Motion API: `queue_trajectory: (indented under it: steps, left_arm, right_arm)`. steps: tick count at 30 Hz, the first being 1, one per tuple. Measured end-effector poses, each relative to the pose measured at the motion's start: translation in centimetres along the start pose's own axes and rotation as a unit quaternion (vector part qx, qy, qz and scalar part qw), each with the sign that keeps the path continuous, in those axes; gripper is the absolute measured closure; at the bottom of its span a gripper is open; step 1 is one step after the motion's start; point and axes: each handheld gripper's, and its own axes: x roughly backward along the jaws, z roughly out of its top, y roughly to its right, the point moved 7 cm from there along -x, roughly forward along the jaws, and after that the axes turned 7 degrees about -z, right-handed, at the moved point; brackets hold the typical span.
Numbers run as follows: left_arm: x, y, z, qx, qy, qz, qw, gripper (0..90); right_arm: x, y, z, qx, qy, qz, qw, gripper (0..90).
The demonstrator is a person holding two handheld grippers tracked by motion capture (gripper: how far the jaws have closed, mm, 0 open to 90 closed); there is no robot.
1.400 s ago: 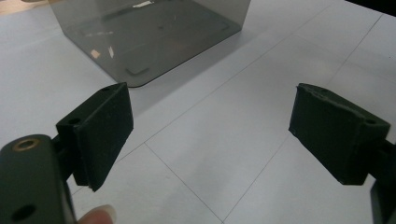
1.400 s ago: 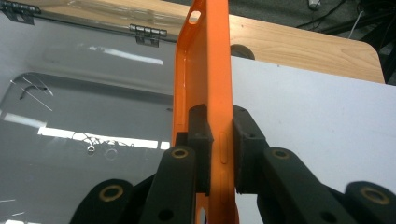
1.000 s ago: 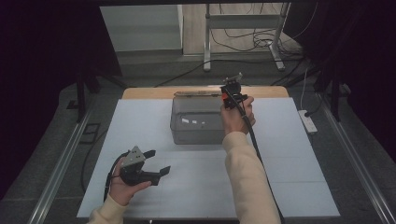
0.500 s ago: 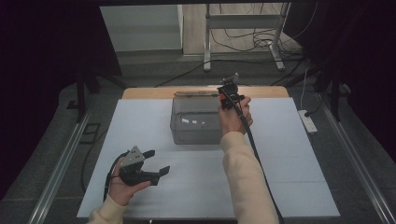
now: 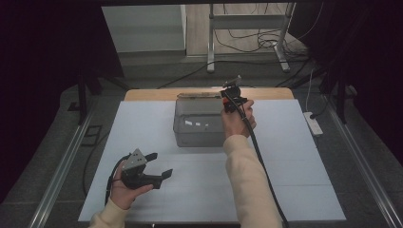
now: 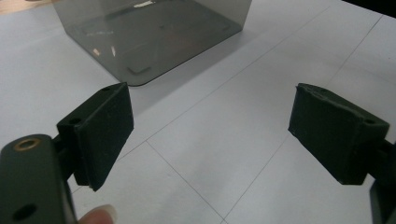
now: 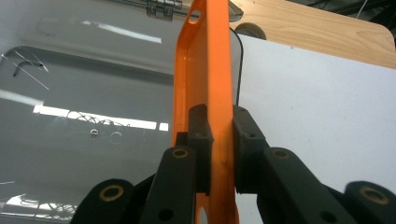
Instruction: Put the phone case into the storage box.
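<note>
A grey see-through box [image 5: 197,124] with a hinged lid stands at the back middle of the white table sheet [image 5: 285,156]. My right gripper [image 5: 228,100] hovers at the box's back right corner, shut on a thin orange plastic case [image 7: 205,70] held on edge. In the right gripper view my right gripper [image 7: 223,135] clamps the case's lower part, with the box lid [image 7: 93,79] to its left. My left gripper [image 5: 161,164] rests in the hand near the front left, jaws open and empty. Its view shows my left gripper [image 6: 210,126] wide apart, the box [image 6: 154,32] farther off.
A bare wooden strip [image 5: 266,93] runs along the table's back edge. A white power strip [image 5: 313,122] lies on the floor to the right. Metal stand legs [image 5: 283,52] and cables sit behind the table. Wide white sheet lies before and beside the box.
My right gripper with the orange case has drifted slightly left, towards the box's back right corner. The left gripper has stayed put.
</note>
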Motion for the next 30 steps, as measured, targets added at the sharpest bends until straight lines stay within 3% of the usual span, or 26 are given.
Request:
queue_trajectory:
  steps: [30]
  left_arm:
    - [0.0,-0.1,0.0,0.001,0.001,0.001,1.0000,14.0]
  right_arm:
    - [-1.7,-0.6,-0.8,0.009,-0.016,-0.002,0.9998,80.2]
